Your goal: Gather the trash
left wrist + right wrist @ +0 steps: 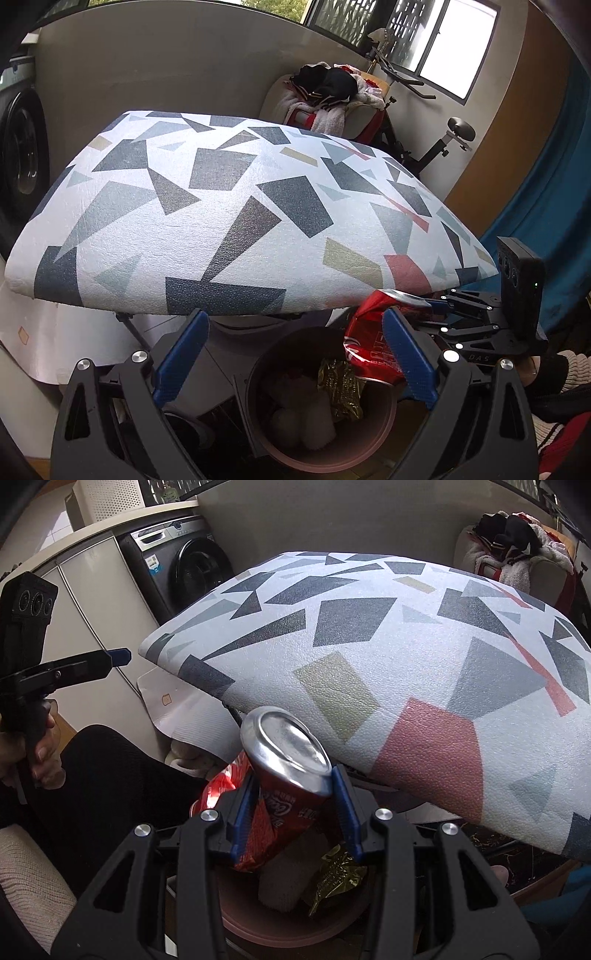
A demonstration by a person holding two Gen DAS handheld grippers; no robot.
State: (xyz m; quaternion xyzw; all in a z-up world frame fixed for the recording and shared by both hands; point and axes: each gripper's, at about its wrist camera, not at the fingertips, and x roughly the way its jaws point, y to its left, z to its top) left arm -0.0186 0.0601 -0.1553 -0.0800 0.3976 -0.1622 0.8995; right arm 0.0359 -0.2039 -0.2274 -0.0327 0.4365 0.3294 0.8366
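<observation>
**Black frames, blue pads, knit sleeves**

The left gripper (pixel 295 354) fills the lower frame of its own view: black plastic arms with triangular cut-outs, round silver screws at the joints, and two blue ribbed pads (pixel 181 354). The right gripper (pixel 293 812) is built the same, with matching silver screws and blue pads (pixel 345 808). Seen at the right edge of the left view, it carries a black upright box with three round lenses, a small green light, and the letters "DAS" on its frame. A cream ribbed knit sleeve (pixel 576 369) shows there, and black clothing at the left of the right view.
</observation>
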